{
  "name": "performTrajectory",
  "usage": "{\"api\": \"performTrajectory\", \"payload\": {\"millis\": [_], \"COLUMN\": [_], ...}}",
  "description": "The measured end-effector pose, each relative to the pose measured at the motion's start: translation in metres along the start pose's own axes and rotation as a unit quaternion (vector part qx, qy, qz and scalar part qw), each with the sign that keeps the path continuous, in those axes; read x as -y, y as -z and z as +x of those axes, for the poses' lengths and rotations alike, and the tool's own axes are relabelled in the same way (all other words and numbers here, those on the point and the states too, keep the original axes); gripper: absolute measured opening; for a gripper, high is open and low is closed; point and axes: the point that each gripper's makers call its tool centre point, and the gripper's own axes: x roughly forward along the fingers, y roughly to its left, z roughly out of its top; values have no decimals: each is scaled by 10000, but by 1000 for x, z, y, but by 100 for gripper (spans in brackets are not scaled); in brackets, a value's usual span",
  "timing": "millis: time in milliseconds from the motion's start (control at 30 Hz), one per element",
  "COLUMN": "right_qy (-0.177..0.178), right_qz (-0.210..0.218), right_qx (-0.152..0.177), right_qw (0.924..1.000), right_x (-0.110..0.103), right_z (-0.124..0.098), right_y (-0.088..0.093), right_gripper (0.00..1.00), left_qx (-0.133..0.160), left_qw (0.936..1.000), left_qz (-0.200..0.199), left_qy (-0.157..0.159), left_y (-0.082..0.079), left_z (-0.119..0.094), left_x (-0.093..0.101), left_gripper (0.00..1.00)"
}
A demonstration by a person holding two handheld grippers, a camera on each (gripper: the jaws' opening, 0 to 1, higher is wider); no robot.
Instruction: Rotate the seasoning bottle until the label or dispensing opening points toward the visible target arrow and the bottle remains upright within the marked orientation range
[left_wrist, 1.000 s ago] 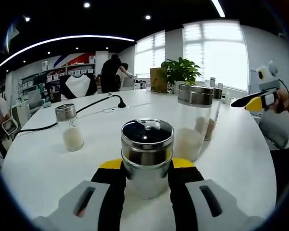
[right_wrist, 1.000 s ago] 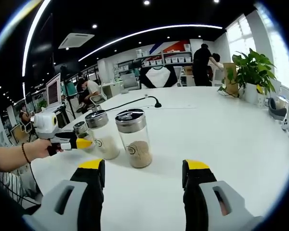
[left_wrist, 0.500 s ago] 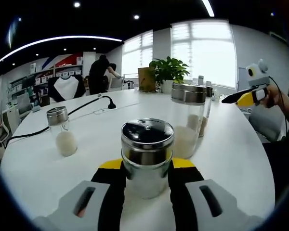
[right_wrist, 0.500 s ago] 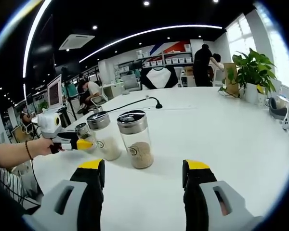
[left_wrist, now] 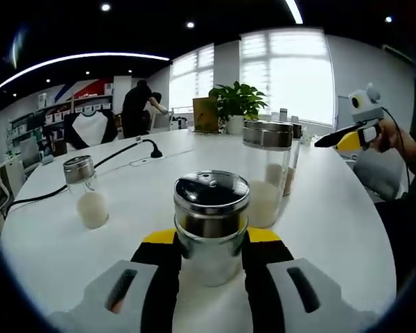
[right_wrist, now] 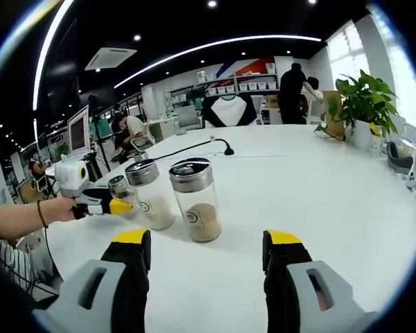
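On the white table [left_wrist: 333, 222]: four shakers. Nearest, a steel-lidded bottle [left_wrist: 211, 225], upright, pinched between the left gripper's [left_wrist: 211, 244] jaws. Two tall jars [left_wrist: 267, 173] side by side beyond; one small shaker [left_wrist: 83, 191] well apart. Right gripper [right_wrist: 206, 251]: jaws wide apart, holding nothing, raised off the tabletop.

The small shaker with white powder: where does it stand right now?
In the left gripper view, the small shaker stands alone on the white table, left of the gripped bottle, beside the black cable.

Low tabletop views from opposite sides, both facing the shared jars [left_wrist: 267, 177] [right_wrist: 193, 200] on the white table [right_wrist: 319, 194].
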Motion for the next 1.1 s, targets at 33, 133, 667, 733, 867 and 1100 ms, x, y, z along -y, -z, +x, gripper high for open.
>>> {"api": "performTrajectory", "payload": {"millis": [33, 133, 667, 733, 867, 1100], "right_qy": [1, 7, 10, 25, 25, 54], "right_qz": [-6, -8, -2, 17, 18, 43], "right_qx": [-2, -11, -41, -49, -54, -76], "right_qw": [10000, 10000, 10000, 10000, 10000, 9999], "right_x": [0, 1, 2, 2, 1, 2], "right_z": [0, 0, 0, 0, 0, -1], "right_y": [0, 0, 2, 3, 3, 5], "right_gripper": [66, 66, 65, 65, 65, 65], "left_qx": [-1, -17, 230, 302, 210, 368], "left_qw": [10000, 10000, 9969, 9955, 9926, 9772], "left_qz": [21, 66, -230, -334, -314, -732], "left_qy": [-6, -41, -710, -836, -1152, -1957], "left_y": [0, 0, -7, -9, -8, -12], "left_z": [0, 0, -14, -16, -19, -28], "left_x": [0, 0, -3, -3, -2, -10], "left_gripper": [36, 36, 57, 59, 63, 65]}}
